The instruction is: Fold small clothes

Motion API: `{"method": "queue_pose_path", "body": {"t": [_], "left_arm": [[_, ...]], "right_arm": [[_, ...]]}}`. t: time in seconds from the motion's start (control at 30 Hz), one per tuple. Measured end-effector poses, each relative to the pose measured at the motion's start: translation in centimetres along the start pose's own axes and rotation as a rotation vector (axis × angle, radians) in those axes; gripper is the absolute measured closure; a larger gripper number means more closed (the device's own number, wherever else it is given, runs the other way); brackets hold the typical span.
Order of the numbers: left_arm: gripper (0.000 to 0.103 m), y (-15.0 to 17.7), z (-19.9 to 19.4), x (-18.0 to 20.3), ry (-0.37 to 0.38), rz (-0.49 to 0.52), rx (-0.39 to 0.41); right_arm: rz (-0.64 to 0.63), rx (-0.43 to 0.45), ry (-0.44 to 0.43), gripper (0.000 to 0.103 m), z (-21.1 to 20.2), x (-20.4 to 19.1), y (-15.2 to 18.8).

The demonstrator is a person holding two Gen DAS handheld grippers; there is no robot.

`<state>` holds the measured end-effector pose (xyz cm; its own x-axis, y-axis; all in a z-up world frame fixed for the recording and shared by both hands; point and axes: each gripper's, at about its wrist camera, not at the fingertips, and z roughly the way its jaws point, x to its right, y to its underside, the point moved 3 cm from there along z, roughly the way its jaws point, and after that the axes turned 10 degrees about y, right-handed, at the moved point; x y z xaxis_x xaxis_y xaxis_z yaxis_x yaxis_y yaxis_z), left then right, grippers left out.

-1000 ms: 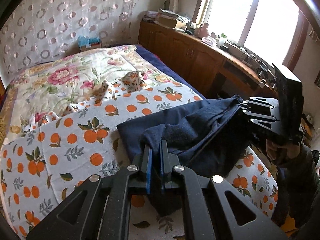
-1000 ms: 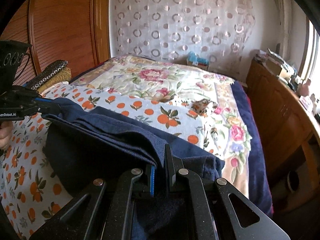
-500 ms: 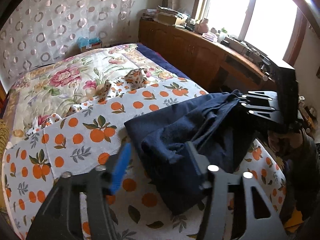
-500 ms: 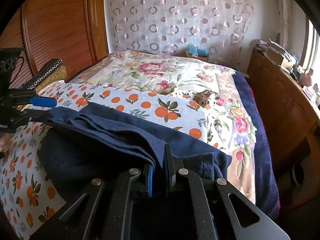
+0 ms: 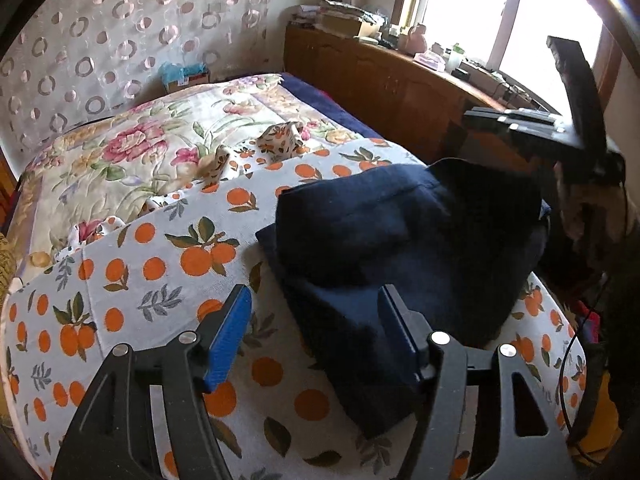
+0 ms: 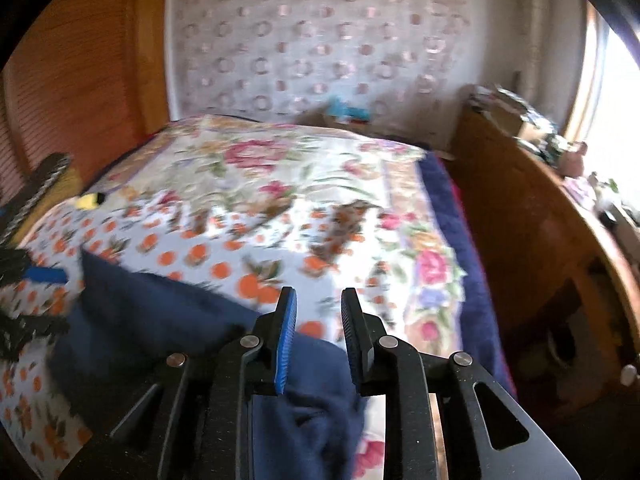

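A dark navy garment [image 5: 400, 240] lies folded in a heap on the orange-print sheet [image 5: 132, 264] near the bed's front edge. My left gripper [image 5: 316, 332] stands open above the garment's near left corner, and its blue pads [image 5: 228, 336] touch no cloth. My right gripper [image 6: 319, 308] is opening, with a gap between its pads and the navy garment [image 6: 160, 320] lying loose below them. In the left wrist view the right gripper [image 5: 516, 120] hovers above the garment's right end, held by a hand [image 5: 580, 208]. The right wrist view is blurred by motion.
A floral quilt [image 5: 132, 148] covers the far half of the bed, with small patterned cloth pieces [image 5: 280, 140] on it. A wooden cabinet [image 5: 380, 84] with clutter runs along the right under a window. A blue tissue box [image 5: 184, 74] sits by the curtain.
Both grippers were shut on the navy garment and held it up. The left one opened first, then the right opened and rose. The garment now rests on the bed.
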<state>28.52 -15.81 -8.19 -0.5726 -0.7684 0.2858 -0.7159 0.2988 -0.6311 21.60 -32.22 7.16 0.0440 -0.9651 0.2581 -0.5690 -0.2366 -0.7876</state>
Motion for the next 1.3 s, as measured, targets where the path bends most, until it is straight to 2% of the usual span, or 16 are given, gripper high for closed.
{"method": "queue_pose_path", "body": {"t": [0.13,0.3,0.53,0.57,0.6,0.67,0.7,0.87,0.9,0.93,0.97,1.0,1.07,1.23,1.27,1.3], "left_arm": [[0.037,-0.2,0.4,0.0,-0.003,-0.003,-0.002],[0.037,-0.7,1.1,-0.3,-0.012,0.003,-0.009],[0.037,-1.8,2.9,-1.7,-0.037,-0.006,-0.013],[0.037,-1.9,3.3,-1.9,-0.042,-0.008,-0.017],[0.037,-1.9,3.5,-2.1,-0.044,-0.010,-0.022],[0.036,-1.7,4.0,-2.3,-0.035,-0.019,-0.030],[0.036,-1.6,4.1,-2.3,-0.034,-0.022,-0.031],[0.036,-1.5,4.0,-2.3,-0.025,-0.038,-0.025],[0.036,-1.5,4.0,-2.4,-0.024,-0.042,-0.023],[0.036,-1.5,4.0,-2.4,-0.024,-0.043,-0.023],[0.036,-1.4,4.0,-2.4,-0.024,-0.045,-0.023],[0.036,-1.5,4.0,-2.4,-0.025,-0.044,-0.022],[0.036,-1.5,4.0,-2.4,-0.025,-0.045,-0.022],[0.036,-1.4,3.9,-2.6,-0.027,-0.062,-0.009],[0.036,-1.4,3.9,-2.6,-0.028,-0.059,-0.009],[0.036,-1.4,3.8,-2.6,-0.031,-0.058,-0.009]], "right_arm": [[0.036,0.017,-0.004,0.079,-1.8,1.0,0.5],[0.055,0.030,-0.053,0.064,-5.1,0.2,3.7],[0.030,-0.017,-0.137,0.063,-6.4,-1.8,7.5],[0.019,-0.016,-0.144,0.059,-6.6,-2.1,7.8],[0.007,-0.012,-0.147,0.050,-6.8,-2.4,7.9],[-0.013,-0.015,-0.158,0.039,-6.8,-3.0,8.1],[-0.022,-0.020,-0.167,0.037,-6.7,-3.1,8.2],[-0.087,-0.058,-0.144,0.037,-5.7,-3.5,8.3],[-0.081,-0.059,-0.155,0.044,-5.5,-3.1,7.9],[-0.076,-0.055,-0.160,0.054,-5.5,-2.7,7.5],[-0.076,-0.054,-0.167,0.080,-5.3,-2.2,7.1],[-0.071,-0.055,-0.180,0.096,-5.2,-1.9,6.8],[-0.049,-0.039,-0.171,0.097,-4.9,-0.6,6.1],[0.054,-0.006,0.008,0.097,-3.2,4.2,4.2],[0.078,-0.002,0.035,0.093,-3.1,5.1,4.0],[0.106,-0.009,0.042,0.076,-2.9,5.9,3.9]]}}
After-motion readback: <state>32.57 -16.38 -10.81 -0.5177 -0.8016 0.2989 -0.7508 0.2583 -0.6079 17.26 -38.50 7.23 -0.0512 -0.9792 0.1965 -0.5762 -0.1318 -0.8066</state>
